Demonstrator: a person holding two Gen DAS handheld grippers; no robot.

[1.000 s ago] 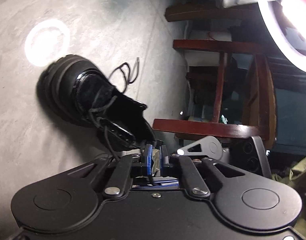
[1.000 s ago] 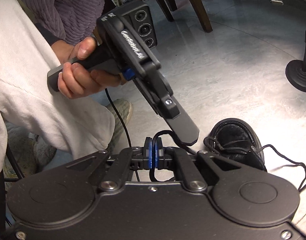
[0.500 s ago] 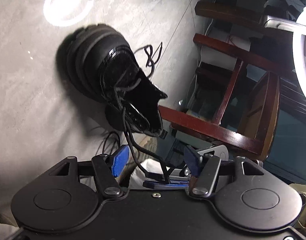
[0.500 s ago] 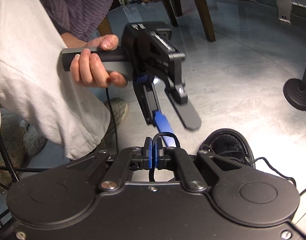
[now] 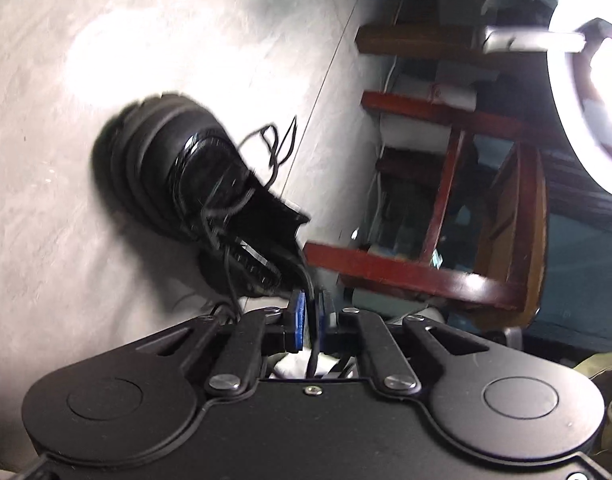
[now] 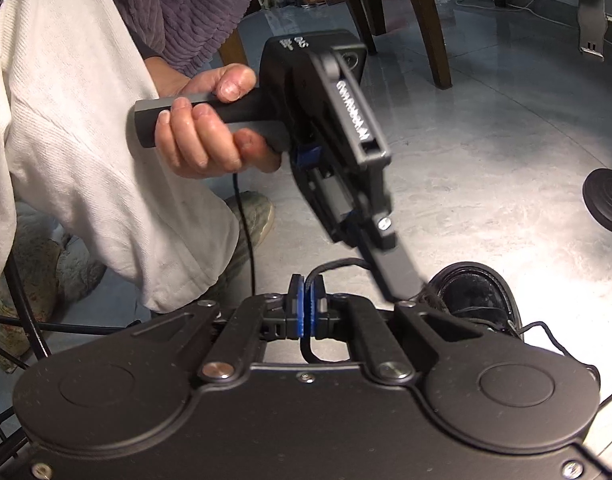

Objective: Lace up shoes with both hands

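Note:
A black leather shoe (image 5: pixel 193 192) lies on the pale floor, seen too at the lower right of the right wrist view (image 6: pixel 478 292). From its eyelets a black lace (image 5: pixel 306 276) runs down between the blue pads of my left gripper (image 5: pixel 310 312), whose jaws are closing and pinch it. My right gripper (image 6: pixel 306 308) is shut on another stretch of lace (image 6: pixel 338 264), which loops above and below its pads. In the right wrist view a hand (image 6: pixel 209 128) holds the left gripper, whose finger (image 6: pixel 390 268) slants down toward the shoe's opening.
A red-brown wooden chair (image 5: pixel 426 276) stands close behind the shoe, and a bright ring light (image 5: pixel 578 80) glows at the right. A round black stand base (image 6: pixel 606 204) sits on the floor. The person's white trouser leg (image 6: pixel 85 140) and foot (image 6: pixel 253 208) fill the left.
The left gripper stood shut, opened wide with the lace loose between its pads, and now is shut on the lace again. The right gripper stayed shut on its lace.

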